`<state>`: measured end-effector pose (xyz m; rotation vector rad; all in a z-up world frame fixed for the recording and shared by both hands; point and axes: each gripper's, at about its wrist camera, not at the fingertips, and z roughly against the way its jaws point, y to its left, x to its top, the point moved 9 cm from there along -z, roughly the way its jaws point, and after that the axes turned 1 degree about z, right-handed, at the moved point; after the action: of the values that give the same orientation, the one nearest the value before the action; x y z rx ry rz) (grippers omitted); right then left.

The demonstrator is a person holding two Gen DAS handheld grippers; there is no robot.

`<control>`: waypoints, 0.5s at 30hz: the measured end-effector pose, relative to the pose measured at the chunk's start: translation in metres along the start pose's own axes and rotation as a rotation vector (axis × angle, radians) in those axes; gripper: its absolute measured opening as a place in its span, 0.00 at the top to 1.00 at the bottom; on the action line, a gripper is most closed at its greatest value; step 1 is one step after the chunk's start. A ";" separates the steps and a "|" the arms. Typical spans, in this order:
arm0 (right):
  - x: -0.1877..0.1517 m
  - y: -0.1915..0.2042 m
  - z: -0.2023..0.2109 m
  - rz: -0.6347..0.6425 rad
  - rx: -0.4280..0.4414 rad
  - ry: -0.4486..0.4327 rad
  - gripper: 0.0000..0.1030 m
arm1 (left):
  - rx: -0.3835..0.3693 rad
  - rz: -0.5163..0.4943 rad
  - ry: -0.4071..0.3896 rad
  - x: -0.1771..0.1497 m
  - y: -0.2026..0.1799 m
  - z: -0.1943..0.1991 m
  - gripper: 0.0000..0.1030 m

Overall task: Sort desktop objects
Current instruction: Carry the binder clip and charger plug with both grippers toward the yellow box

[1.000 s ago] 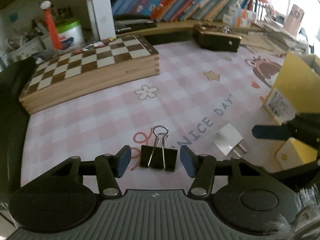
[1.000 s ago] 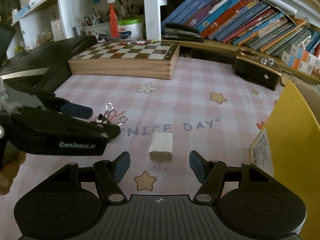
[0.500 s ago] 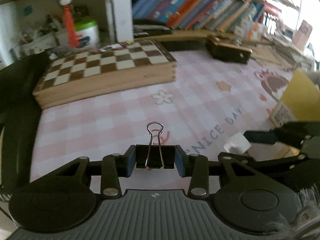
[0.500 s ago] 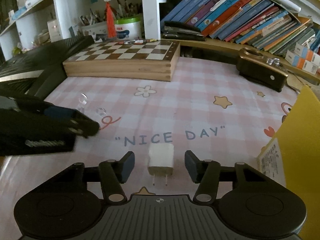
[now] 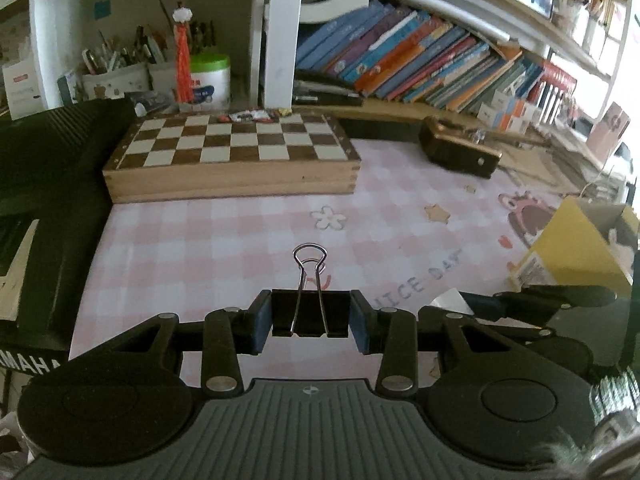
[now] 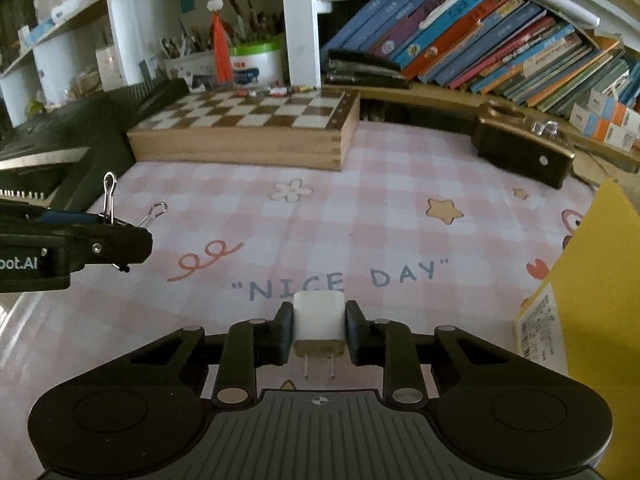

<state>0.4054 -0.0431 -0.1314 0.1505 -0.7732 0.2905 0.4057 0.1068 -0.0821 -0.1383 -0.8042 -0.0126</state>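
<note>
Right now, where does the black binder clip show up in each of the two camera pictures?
Left wrist view: the binder clip sits low in the middle, pinched between the left gripper pads, wire handles pointing away.
Right wrist view: the clip is at the far left edge, mostly hidden by that same gripper; only its wire handles stick out.
Shared landmark: the chessboard box at the back of the pink checked mat.
</note>
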 end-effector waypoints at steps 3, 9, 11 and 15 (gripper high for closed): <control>0.002 -0.001 0.011 -0.007 0.005 -0.015 0.75 | 0.000 0.014 -0.015 0.001 -0.002 0.012 0.64; 0.004 0.000 0.042 -0.021 0.030 -0.054 0.75 | -0.016 0.032 -0.045 0.000 -0.007 0.041 0.64; 0.003 0.002 0.052 -0.020 0.040 -0.063 0.75 | -0.021 0.036 -0.057 -0.002 -0.010 0.053 0.64; -0.001 0.006 0.074 0.000 0.063 -0.072 0.75 | -0.035 0.059 -0.072 -0.009 -0.013 0.076 0.64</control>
<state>0.3535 -0.0554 -0.0799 0.2211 -0.8355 0.3113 0.3436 0.1030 -0.0347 -0.1960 -0.8720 0.0344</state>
